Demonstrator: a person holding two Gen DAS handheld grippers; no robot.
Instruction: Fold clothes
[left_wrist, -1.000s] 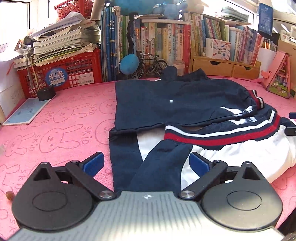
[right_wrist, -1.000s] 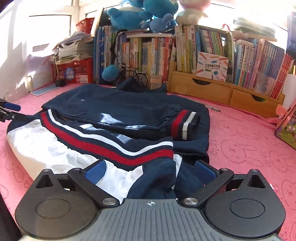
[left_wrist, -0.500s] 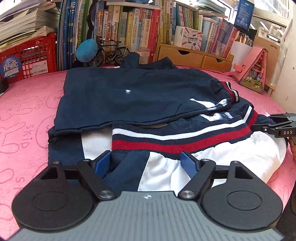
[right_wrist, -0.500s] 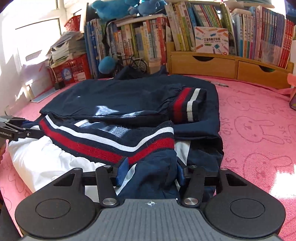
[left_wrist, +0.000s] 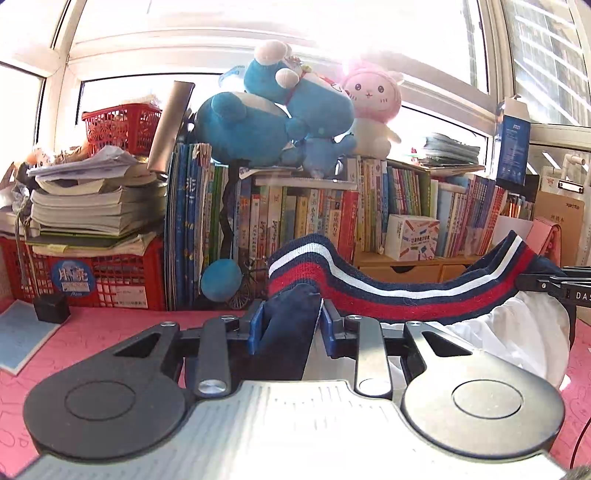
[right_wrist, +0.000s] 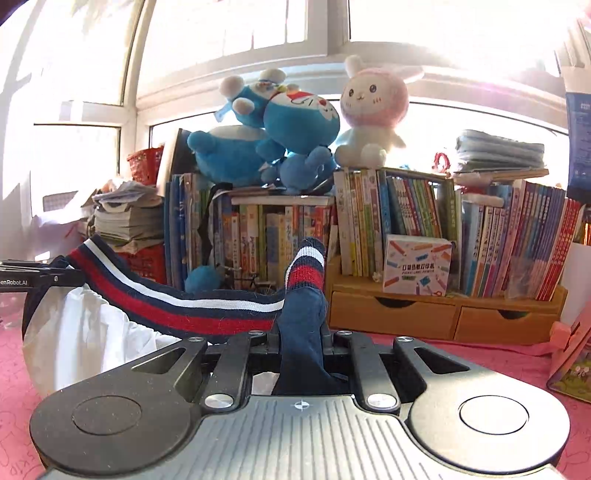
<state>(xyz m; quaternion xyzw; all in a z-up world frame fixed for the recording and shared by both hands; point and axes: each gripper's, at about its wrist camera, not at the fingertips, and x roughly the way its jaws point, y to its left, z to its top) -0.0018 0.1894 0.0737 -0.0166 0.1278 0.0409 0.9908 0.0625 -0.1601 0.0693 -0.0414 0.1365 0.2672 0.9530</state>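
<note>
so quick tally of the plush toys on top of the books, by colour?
Blue plush: 3, piled together, so the split is hard to read
Pink-and-white bunny plush: 1
Total: 4

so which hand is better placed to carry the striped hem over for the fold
Neither alone: left gripper and right gripper, both closing, each pinch one end of the navy jacket's red-and-white striped hem, which sags between them.
</note>
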